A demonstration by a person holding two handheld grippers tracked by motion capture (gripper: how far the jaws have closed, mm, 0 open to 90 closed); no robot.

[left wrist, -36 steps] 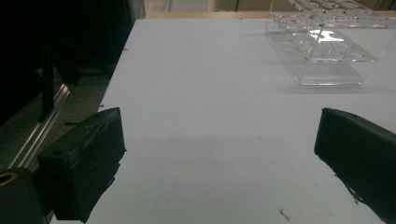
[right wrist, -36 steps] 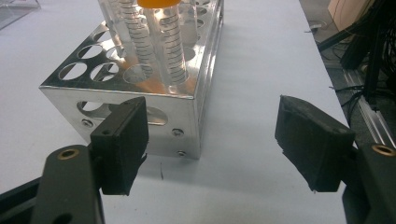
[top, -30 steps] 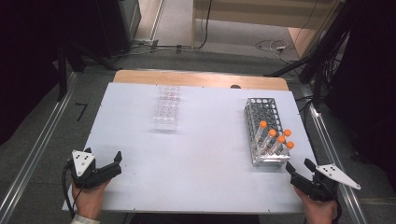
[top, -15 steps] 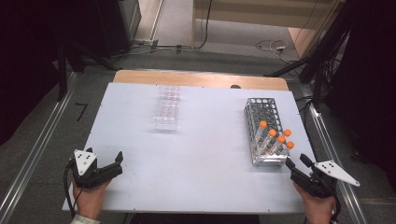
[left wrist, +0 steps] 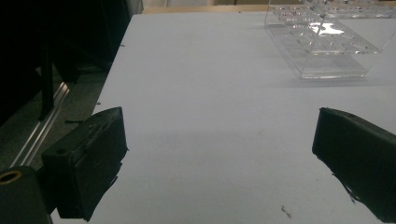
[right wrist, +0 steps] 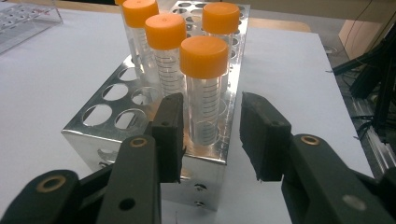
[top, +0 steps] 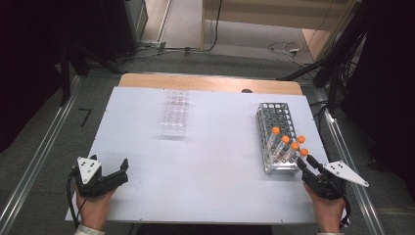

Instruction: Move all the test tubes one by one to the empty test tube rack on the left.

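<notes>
Right gripper [right wrist: 210, 135] sits at the near end of the metal rack [right wrist: 121, 116], jaws just narrowing, unclenched, framing the nearest orange-capped tube [right wrist: 205, 88] without touching. Rack stands on the table's [top: 220, 161] right side. Left gripper [top: 105, 174] rests near-left, jaws spread, empty.

The left gripper [top: 113, 172] is seen at the lower left of the high view, held in the left hand [top: 93, 208], which enters from the bottom edge. Its jaws are spread wide, one at either side of the left gripper view, with nothing between them. The right gripper [top: 304, 164] is held at the lower right by the right hand [top: 327, 211], pointed up and to the left. Its jaws have just been closing and now stand narrowed; whether anything is touched by the pads [right wrist: 170, 135] cannot quite be made out.
</notes>
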